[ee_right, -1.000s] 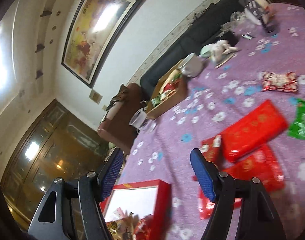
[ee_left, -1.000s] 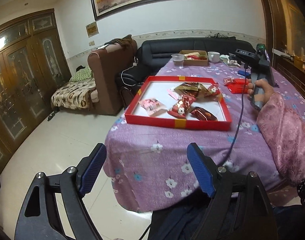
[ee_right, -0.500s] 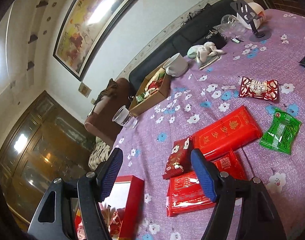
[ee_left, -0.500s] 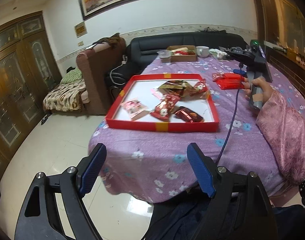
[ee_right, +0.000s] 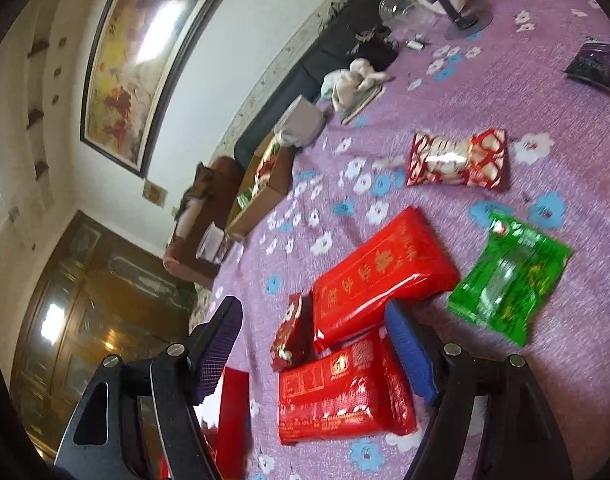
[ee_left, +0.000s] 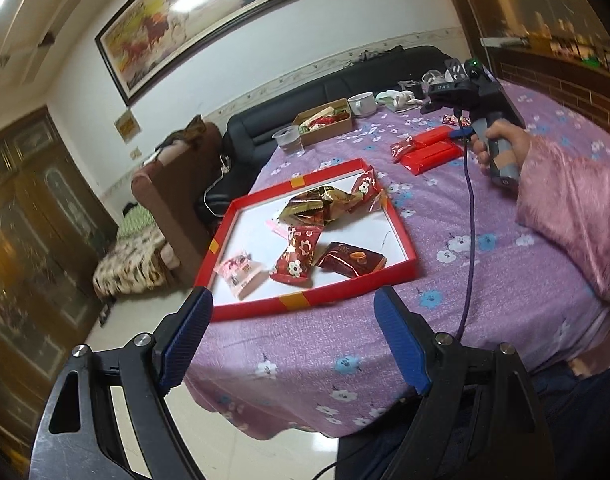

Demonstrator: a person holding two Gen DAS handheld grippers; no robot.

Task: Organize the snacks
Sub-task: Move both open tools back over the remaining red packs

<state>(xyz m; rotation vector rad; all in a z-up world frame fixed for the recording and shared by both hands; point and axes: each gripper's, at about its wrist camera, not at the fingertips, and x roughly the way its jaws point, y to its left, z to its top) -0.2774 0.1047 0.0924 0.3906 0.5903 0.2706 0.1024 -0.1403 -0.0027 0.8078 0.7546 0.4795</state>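
Clearly the right gripper (ee_right: 313, 344), fingers spreading with nothing pinched, is nearer the red packets (ee_right: 381, 276) lying just ahead on the bench (ee_right: 545, 100), long axes slanting across its gap, while the left gripper (ee_left: 293, 340) hangs spread and empty before the red tray (ee_left: 401, 232).

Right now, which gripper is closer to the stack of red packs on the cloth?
Right. The right gripper hangs just over the red packs, jaws opening, nothing between the pads. The left gripper is back at the table's near edge, in front of the red tray.

Tray (ee_left: 401, 236) holds snack packets (ee_left: 297, 254); beyond it, 2 flat packs (ee_left: 429, 152) lie on the table (ee_left: 505, 280).
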